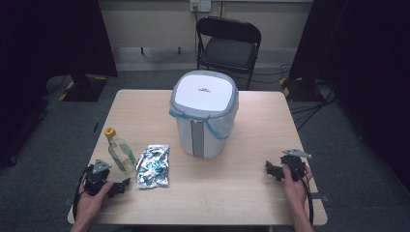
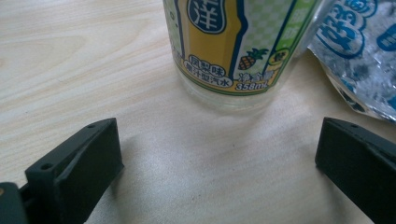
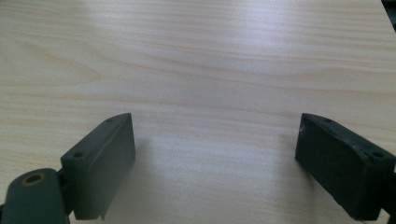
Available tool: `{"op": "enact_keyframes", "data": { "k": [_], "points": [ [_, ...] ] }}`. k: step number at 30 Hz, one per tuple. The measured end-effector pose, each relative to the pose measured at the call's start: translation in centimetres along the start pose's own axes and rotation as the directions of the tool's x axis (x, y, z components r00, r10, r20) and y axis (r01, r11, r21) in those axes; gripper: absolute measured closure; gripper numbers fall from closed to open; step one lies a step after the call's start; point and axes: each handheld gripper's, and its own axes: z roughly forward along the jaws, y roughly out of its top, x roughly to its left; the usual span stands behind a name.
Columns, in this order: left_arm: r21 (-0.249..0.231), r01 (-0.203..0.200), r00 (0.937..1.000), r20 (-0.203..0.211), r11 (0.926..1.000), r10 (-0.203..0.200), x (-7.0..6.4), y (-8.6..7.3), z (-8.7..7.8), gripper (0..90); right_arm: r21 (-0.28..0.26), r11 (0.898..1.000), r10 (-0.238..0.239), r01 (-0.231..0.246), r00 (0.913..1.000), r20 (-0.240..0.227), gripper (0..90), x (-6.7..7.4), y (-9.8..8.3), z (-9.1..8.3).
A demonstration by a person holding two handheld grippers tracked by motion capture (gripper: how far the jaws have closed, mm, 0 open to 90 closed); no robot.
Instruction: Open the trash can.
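While the left gripper (image 1: 126, 182) rests near the front left corner of the table (image 1: 241, 193), its jaws stand wide apart with nothing between them. Just past them lies a bottle (image 1: 121, 152) with a yellow cap, on its side close to the left edge. In the left gripper view the bottle (image 2: 233, 46) is right ahead of the jaws, not touching them. Beside it on the right lies a shiny bag (image 1: 153, 166). A white bin (image 1: 204, 113) stands in the middle of the table. Near the front right corner rests the right gripper (image 1: 267, 168), its jaws also wide apart over bare wood.
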Motion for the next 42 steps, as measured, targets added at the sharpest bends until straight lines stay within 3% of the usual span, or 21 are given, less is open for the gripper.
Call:
{"op": "enact_keyframes", "data": {
  "k": [7,8,13,18,19,21,25,26,28,34,37,42],
  "points": [
    [0.001,0.007,1.0000,-0.005,1.0000,-0.007,0.1,0.1,0.0,0.4,-0.001,1.000,0.000,0.000,1.0000,0.002,10.9,0.0,0.0,0.0],
    [-0.010,0.024,0.9996,-0.015,0.9997,-0.025,0.0,0.1,0.0,2.1,-0.001,1.000,0.000,0.000,1.0000,0.003,11.0,0.0,0.0,0.0],
    [-0.022,0.024,0.9995,-0.018,0.9995,-0.024,0.1,0.1,-0.4,13.7,0.001,1.000,-0.005,0.005,1.0000,-0.005,11.5,0.3,-0.1,-0.1],
    [-0.014,0.017,0.9999,-0.002,0.9998,-0.017,-0.1,0.0,-0.9,16.6,0.005,1.000,-0.028,0.028,0.9991,-0.030,13.1,0.7,0.0,-0.2],
    [-0.005,0.019,0.9997,0.017,0.9998,-0.019,0.0,0.0,-1.1,16.4,0.009,1.000,-0.029,0.030,0.9991,-0.031,13.5,0.8,0.0,-0.3],
    [-0.008,0.036,0.9987,0.035,0.9993,-0.036,0.2,-0.1,-1.6,17.1,0.006,0.999,-0.043,0.043,0.9978,-0.050,13.1,1.0,0.0,-0.3],
    [-0.040,0.069,0.9974,0.025,0.9968,-0.068,0.3,-0.3,-2.4,18.6,0.007,0.998,-0.058,0.058,0.9965,-0.061,14.9,1.5,0.1,-0.3],
    [-0.067,0.099,0.9940,0.053,0.9928,-0.095,0.1,-0.2,-2.9,19.0,0.007,0.998,-0.057,0.058,0.9961,-0.068,15.5,1.6,0.1,-0.3],
    [-0.086,0.108,0.9925,0.067,0.9904,-0.103,-0.3,0.0,-3.2,19.1,0.003,0.998,-0.065,0.065,0.9947,-0.080,15.5,1.9,0.1,-0.3],
    [-0.102,0.075,0.9917,0.112,0.9919,-0.064,-2.1,0.4,-3.8,20.3,0.003,0.995,-0.101,0.102,0.9896,-0.102,15.4,3.2,0.4,-0.6],
    [-0.105,0.055,0.9944,0.096,0.9929,-0.045,-3.1,0.6,-4.1,22.6,-0.005,0.995,-0.098,0.098,0.9877,-0.122,15.9,3.8,0.7,-0.7],
    [-0.120,0.040,0.9903,0.137,0.9920,-0.024,-4.2,1.1,-4.4,23.3,-0.019,0.995,-0.099,0.097,0.9823,-0.159,16.0,4.7,1.2,-1.0]
  ]
}}
